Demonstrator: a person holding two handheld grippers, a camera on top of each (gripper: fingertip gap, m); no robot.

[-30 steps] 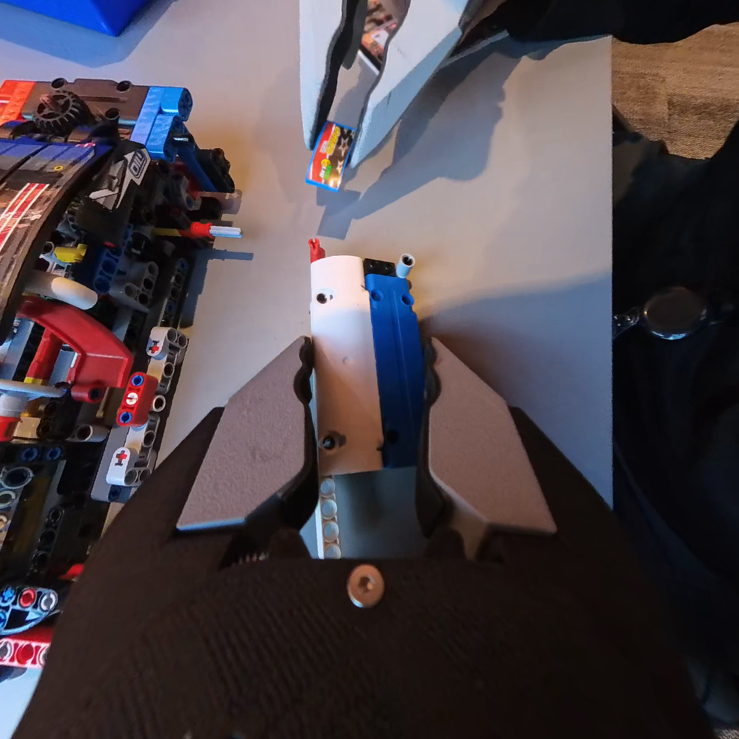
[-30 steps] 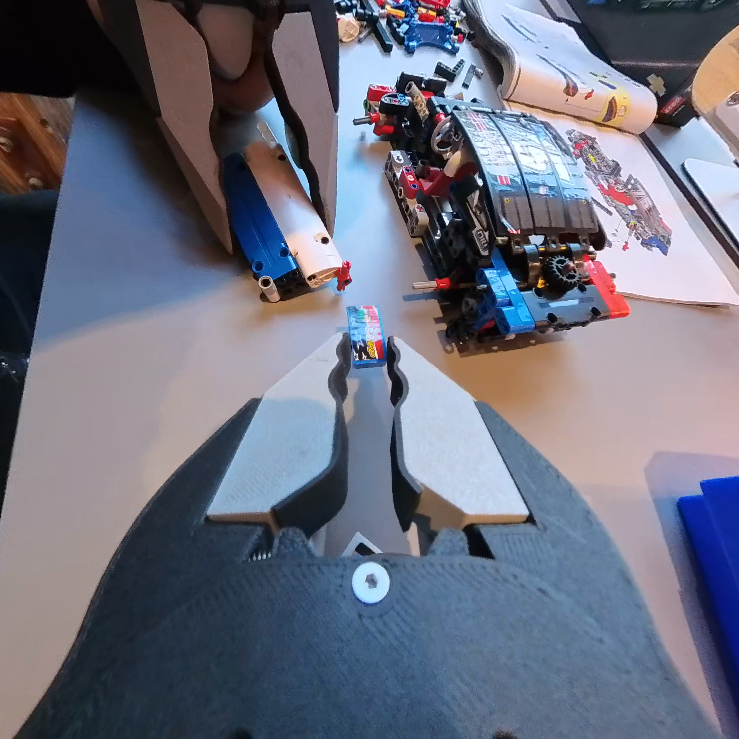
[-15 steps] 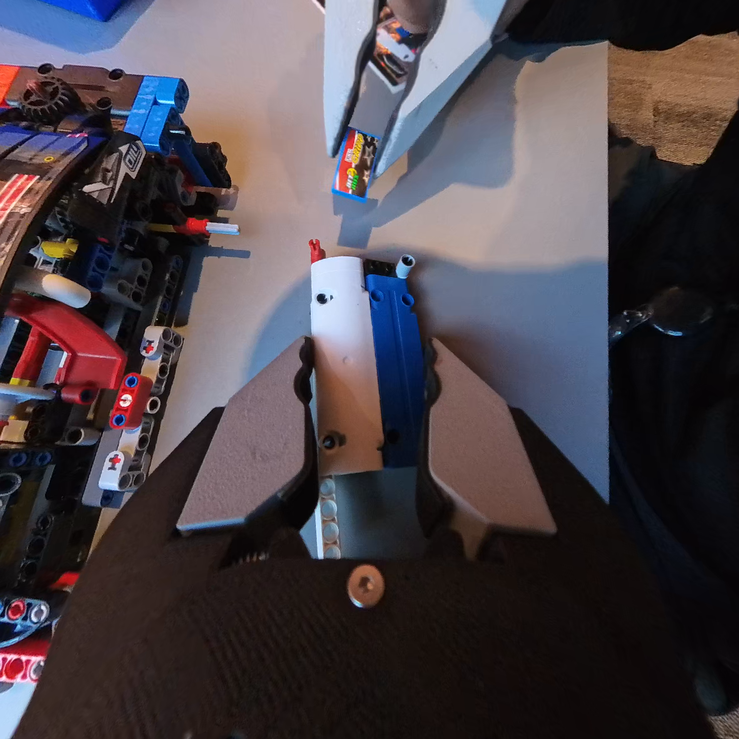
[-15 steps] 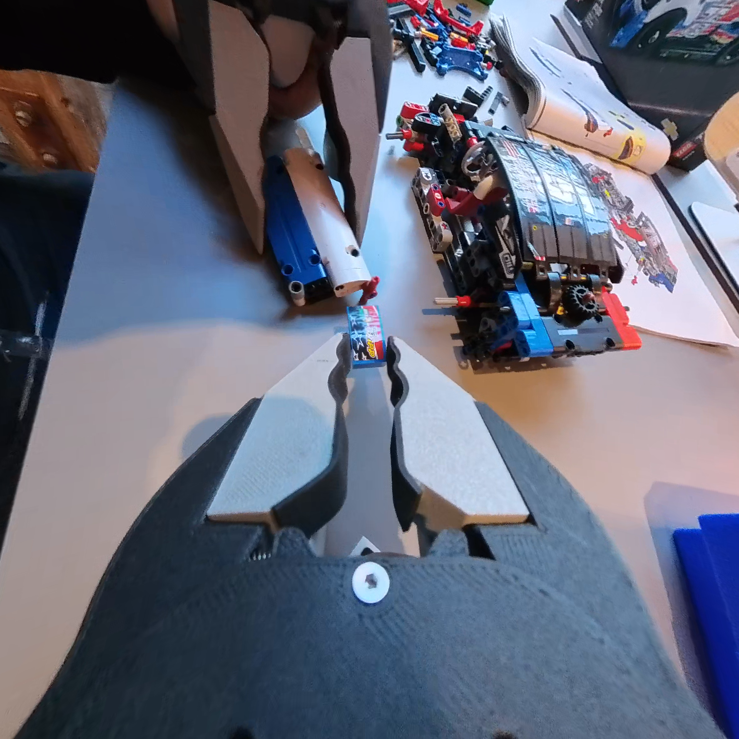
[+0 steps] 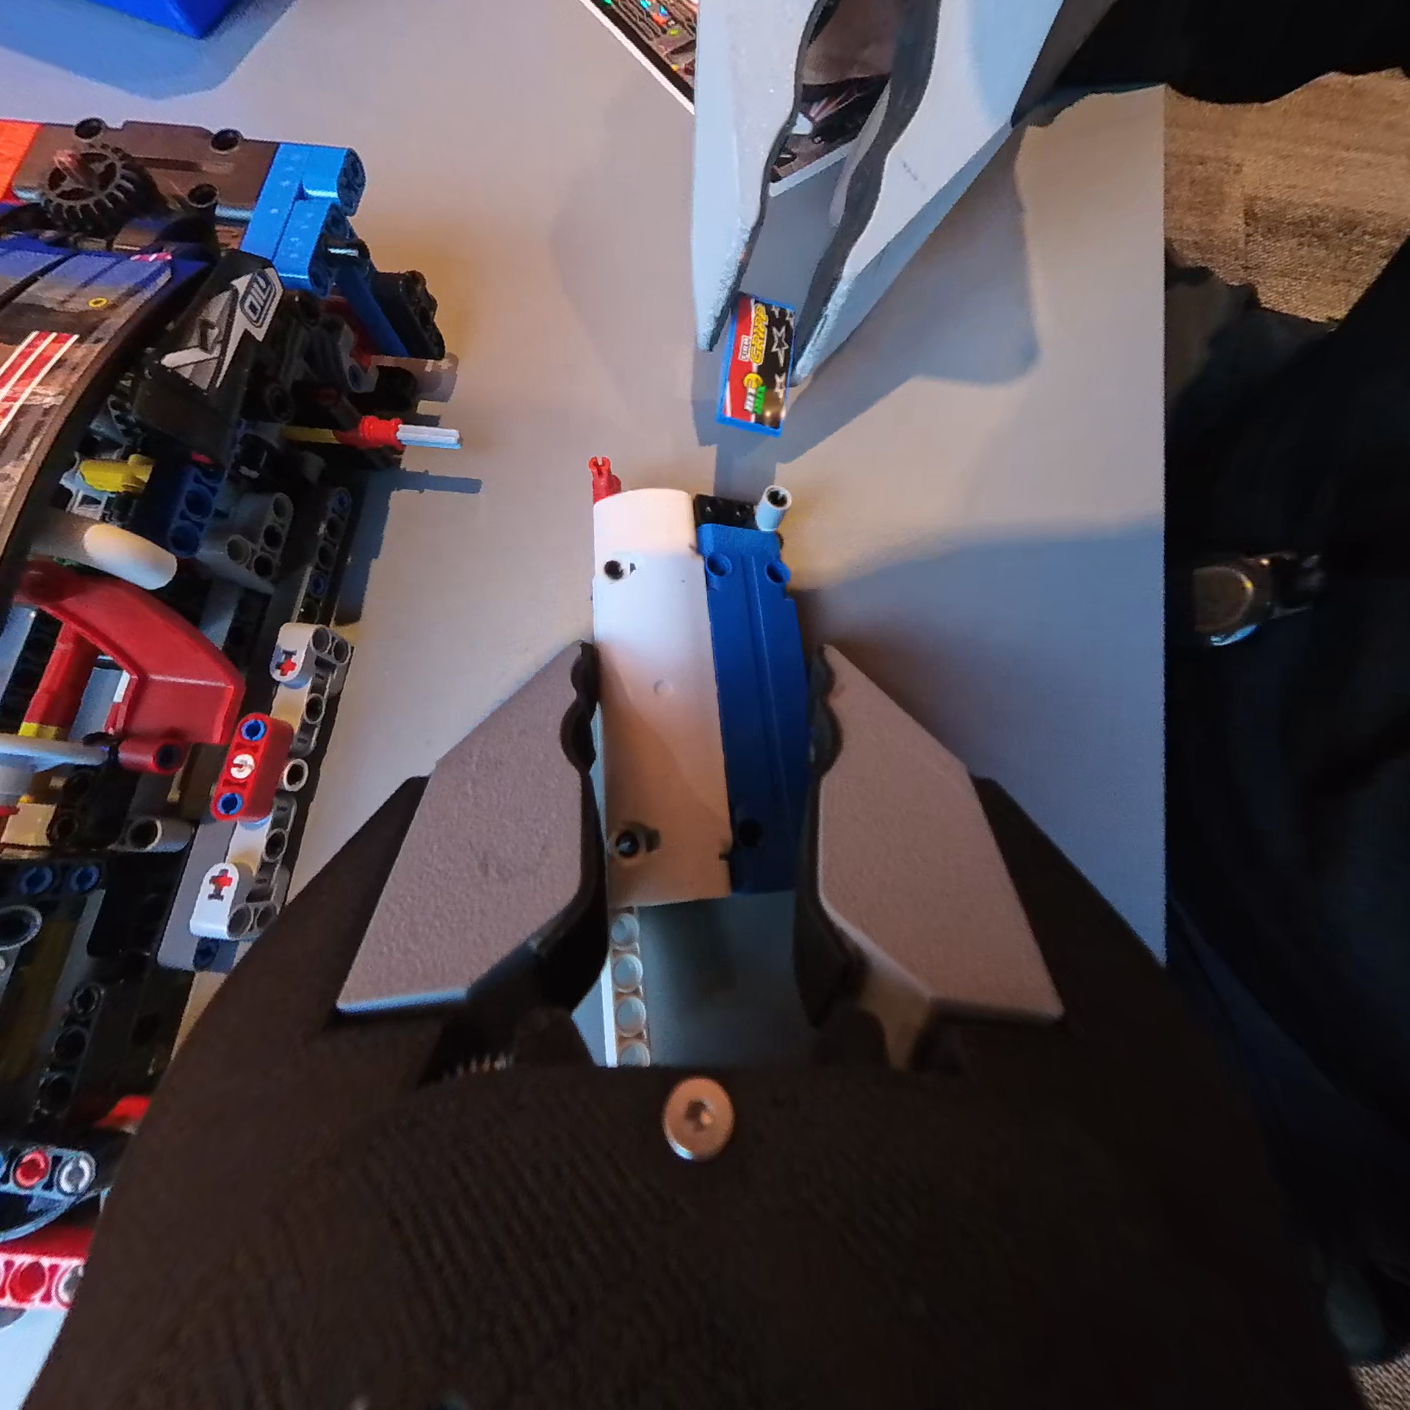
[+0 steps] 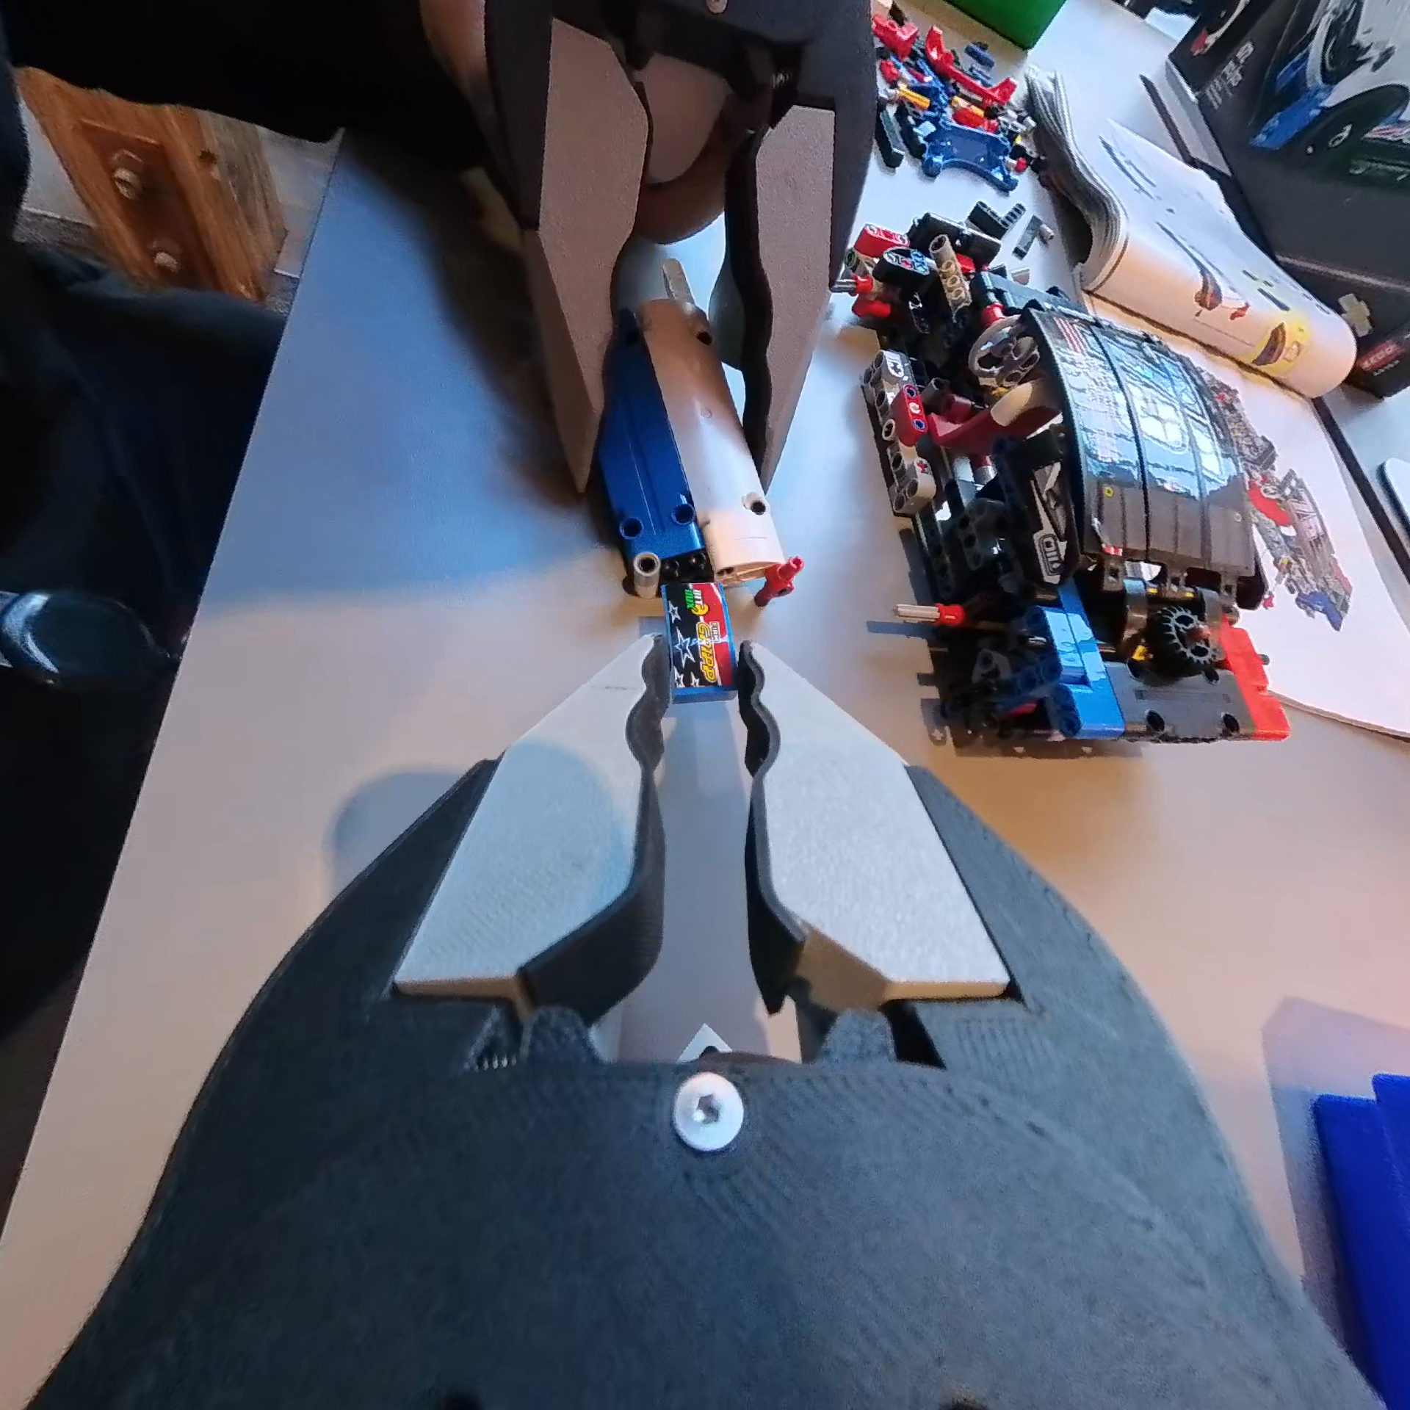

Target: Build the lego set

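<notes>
My left gripper point(image 5: 698, 671) is shut on a white-and-blue panel assembly point(image 5: 687, 671) that rests on the grey table, with a red pin point(image 5: 603, 473) and a light grey pin point(image 5: 772, 505) at its far end. It also shows in the right wrist view point(image 6: 679, 473). My right gripper point(image 6: 700, 656) is shut on a small blue stickered tile point(image 6: 698, 645), held just in front of the assembly's black end. The tile also shows in the left wrist view point(image 5: 755, 366). The half-built car point(image 6: 1083, 519) stands to the side; it also shows in the left wrist view point(image 5: 130, 534).
An open instruction booklet point(image 6: 1190, 259) and loose parts point(image 6: 946, 114) lie behind the car. A set box point(image 6: 1312, 99) stands at the far right. A blue bin point(image 6: 1366, 1221) sits near right. The table edge point(image 5: 1163, 534) runs close beside the assembly. About 7 cm separates my left fingertips from my right.
My right gripper has carried the stickered tile closer to the end of the white-and-blue assembly. The left gripper has held the assembly still.
</notes>
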